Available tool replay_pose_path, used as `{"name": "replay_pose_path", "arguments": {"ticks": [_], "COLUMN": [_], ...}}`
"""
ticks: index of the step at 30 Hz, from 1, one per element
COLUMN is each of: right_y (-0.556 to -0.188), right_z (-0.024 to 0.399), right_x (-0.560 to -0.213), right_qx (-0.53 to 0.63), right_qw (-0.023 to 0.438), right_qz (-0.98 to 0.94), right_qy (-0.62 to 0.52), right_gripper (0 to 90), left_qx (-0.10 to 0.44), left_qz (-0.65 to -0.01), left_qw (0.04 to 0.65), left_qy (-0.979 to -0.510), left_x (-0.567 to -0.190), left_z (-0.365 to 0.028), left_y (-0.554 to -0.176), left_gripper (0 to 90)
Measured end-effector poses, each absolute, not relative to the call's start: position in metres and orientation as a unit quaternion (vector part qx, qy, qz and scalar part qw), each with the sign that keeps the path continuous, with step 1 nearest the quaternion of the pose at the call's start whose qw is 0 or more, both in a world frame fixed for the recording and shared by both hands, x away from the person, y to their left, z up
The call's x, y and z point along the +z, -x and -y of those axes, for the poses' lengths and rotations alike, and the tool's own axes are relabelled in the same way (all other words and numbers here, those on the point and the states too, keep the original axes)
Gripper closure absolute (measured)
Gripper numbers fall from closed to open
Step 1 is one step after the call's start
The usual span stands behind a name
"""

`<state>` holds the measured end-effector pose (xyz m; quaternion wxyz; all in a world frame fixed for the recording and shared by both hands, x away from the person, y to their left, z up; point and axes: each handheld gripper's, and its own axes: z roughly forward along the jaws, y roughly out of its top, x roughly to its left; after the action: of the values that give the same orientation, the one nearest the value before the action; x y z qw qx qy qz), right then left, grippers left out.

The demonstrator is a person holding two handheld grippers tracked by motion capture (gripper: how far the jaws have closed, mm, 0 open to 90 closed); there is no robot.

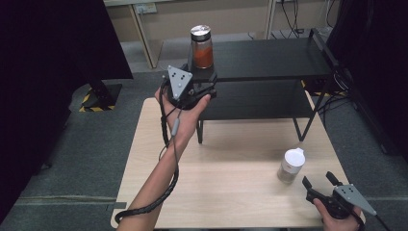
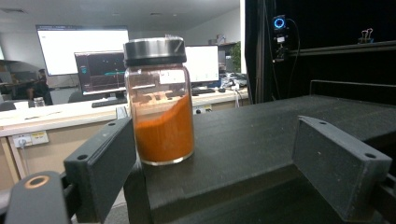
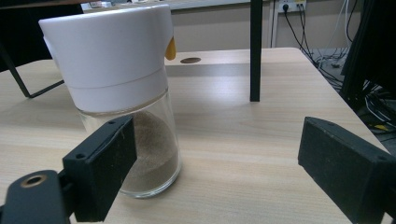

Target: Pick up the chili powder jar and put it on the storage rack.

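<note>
Left tongs [image 2: 210, 158] agape, spice jar [image 2: 159, 100] upright (lid up)

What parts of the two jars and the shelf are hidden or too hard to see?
- Orange powder jar: its label is too blurred to read in the left gripper view.
- White-capped jar: its lower left is covered by a black jaw in the right gripper view.
- Black shelf: its lower tier sits in dark shadow in the high view.
- Right gripper: its hand is cut by the bottom edge.
</note>
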<state>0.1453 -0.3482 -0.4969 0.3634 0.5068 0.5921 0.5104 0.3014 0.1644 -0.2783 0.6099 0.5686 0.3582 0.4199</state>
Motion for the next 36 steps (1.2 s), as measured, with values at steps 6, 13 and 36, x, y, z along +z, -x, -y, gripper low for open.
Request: {"name": "replay_pose_path", "arguments": {"ticks": [6,13,36], "right_y": [-0.145,-0.146,-0.146], "right_z": [0.348,0.348,0.347], "right_x": [-0.497,-0.496,-0.496], "right_qx": [0.51,0.509,0.508], "right_qw": [0.363,0.363,0.364], "right_qz": [-0.592,-0.593,-0.594], "right_qy": [-0.507,-0.507,-0.506], "right_gripper": [11.8,11.7,11.6], "left_qx": [0.421,0.416,0.4], "left_qz": [-0.355,-0.353,-0.333], "left_qw": [0.609,0.611,0.621], "left_qy": [-0.57,-0.573,-0.587], "left_x": [-0.289,-0.303,-0.367], "left_z": [-0.169,-0.173,-0.176], "left_y": [-0.295,-0.288,-0.256], "left_gripper": [13.3,13.3,12.9]}}
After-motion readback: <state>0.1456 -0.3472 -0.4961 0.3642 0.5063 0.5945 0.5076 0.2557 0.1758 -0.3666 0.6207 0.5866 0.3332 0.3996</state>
